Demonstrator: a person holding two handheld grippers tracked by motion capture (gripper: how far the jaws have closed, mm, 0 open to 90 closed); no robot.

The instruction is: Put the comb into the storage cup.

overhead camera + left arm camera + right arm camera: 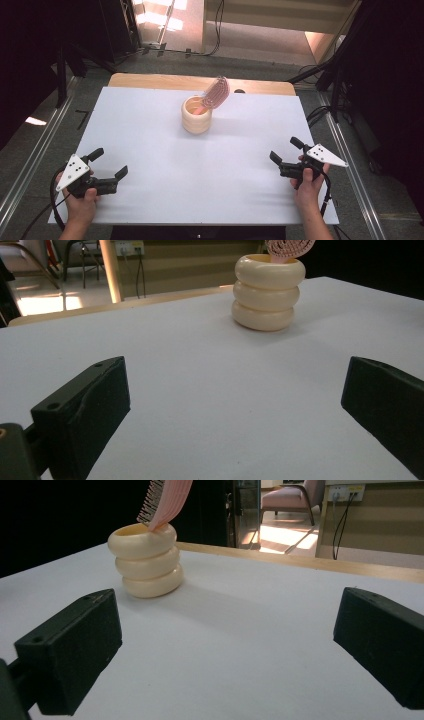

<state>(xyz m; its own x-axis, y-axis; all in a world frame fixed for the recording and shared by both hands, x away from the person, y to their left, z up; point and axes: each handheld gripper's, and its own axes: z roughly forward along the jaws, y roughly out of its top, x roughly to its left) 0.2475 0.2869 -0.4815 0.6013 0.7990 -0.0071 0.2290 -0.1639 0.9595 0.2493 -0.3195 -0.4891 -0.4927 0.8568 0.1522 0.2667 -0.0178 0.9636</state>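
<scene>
A cream ribbed holder (196, 116) stands upright on the white table top (150, 130), toward the back middle. A pink hairbrush (215, 93) leans out of it, head up and tilted to the right. The holder (268, 292) and the brush head (289, 247) appear ahead in the left gripper view; the holder (146, 560) and the brush (165, 501) show at upper left in the right gripper view. My left gripper (110, 163) rests at the front left, open and empty. My right gripper (285, 149) rests at the front right, open and empty.
A wooden table edge (150, 80) runs behind the white top. Metal rails (40, 145) flank the table on both sides, and cables lie on the floor beyond. A wide bare stretch of white surface lies between both grippers and the holder.
</scene>
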